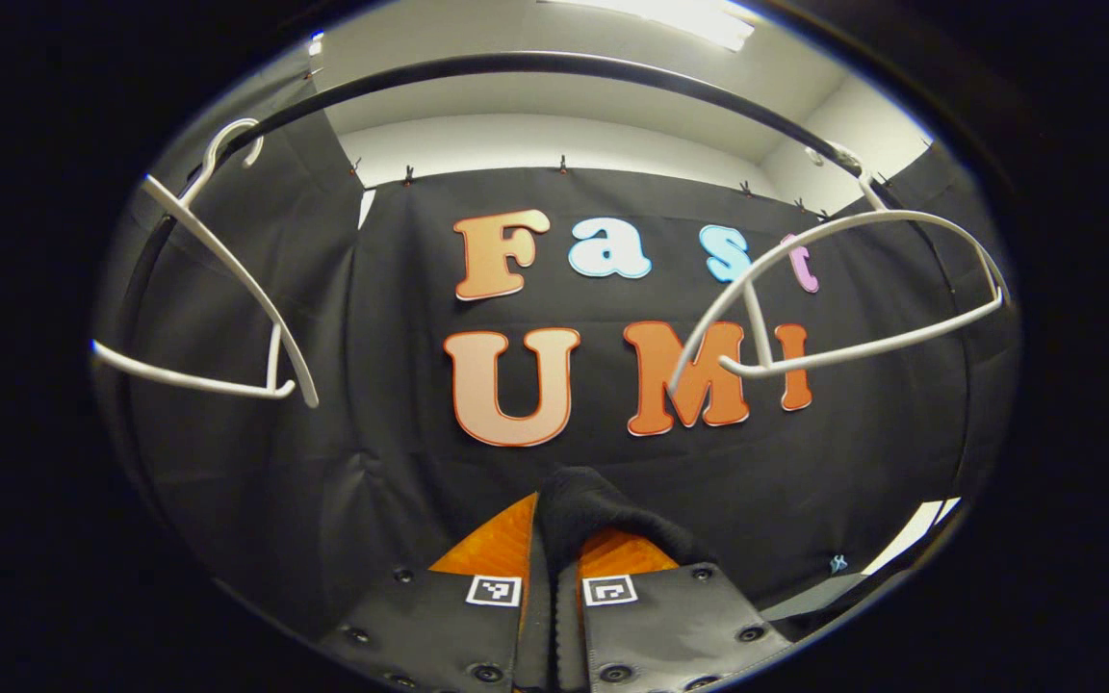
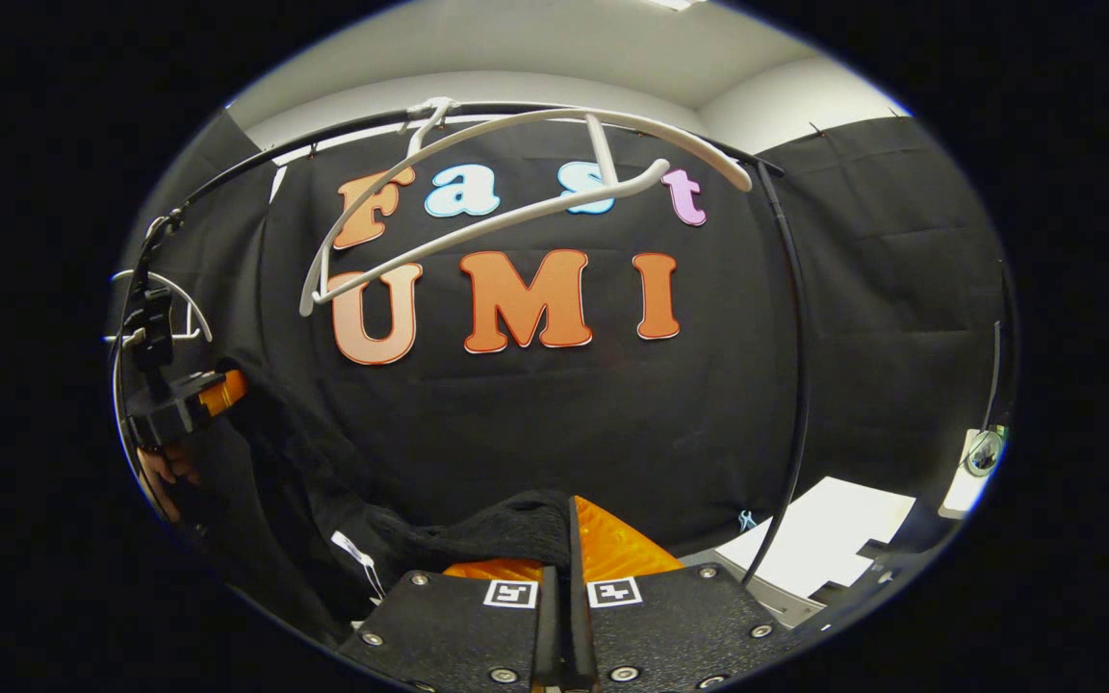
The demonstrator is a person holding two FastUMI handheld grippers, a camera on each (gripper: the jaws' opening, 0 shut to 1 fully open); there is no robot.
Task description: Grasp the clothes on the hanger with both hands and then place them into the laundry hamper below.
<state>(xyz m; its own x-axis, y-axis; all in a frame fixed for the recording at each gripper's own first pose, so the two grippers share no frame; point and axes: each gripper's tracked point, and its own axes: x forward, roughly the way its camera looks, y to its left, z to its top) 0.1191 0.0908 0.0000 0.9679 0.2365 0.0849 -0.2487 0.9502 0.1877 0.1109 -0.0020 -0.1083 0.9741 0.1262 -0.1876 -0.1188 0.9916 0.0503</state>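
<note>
The black knit garment point(image 2: 391, 525) hangs off the hanger, stretched between my two grippers in the right gripper view, with a white label point(image 2: 354, 552) on it. My right gripper point(image 2: 569, 529) is shut on one bunched edge of it between orange fingers point(image 2: 612, 539). In the left gripper view, my left gripper point(image 1: 545, 525) is shut on a fold of the garment point(image 1: 593, 510) that bulges over its orange fingers point(image 1: 497, 544). That left gripper point(image 2: 198, 395) also appears at the far left of the right gripper view, with the cloth trailing from it. A bare white hanger point(image 2: 516, 207) hangs above.
Two bare white hangers point(image 1: 227, 289) point(image 1: 853, 289) hang from a curved black rail point(image 1: 554, 65). The rail's black upright point(image 2: 795, 385) runs down on the right. A white sheet point(image 2: 824, 539) lies at the lower right. A hand point(image 2: 165, 472) holds the left gripper.
</note>
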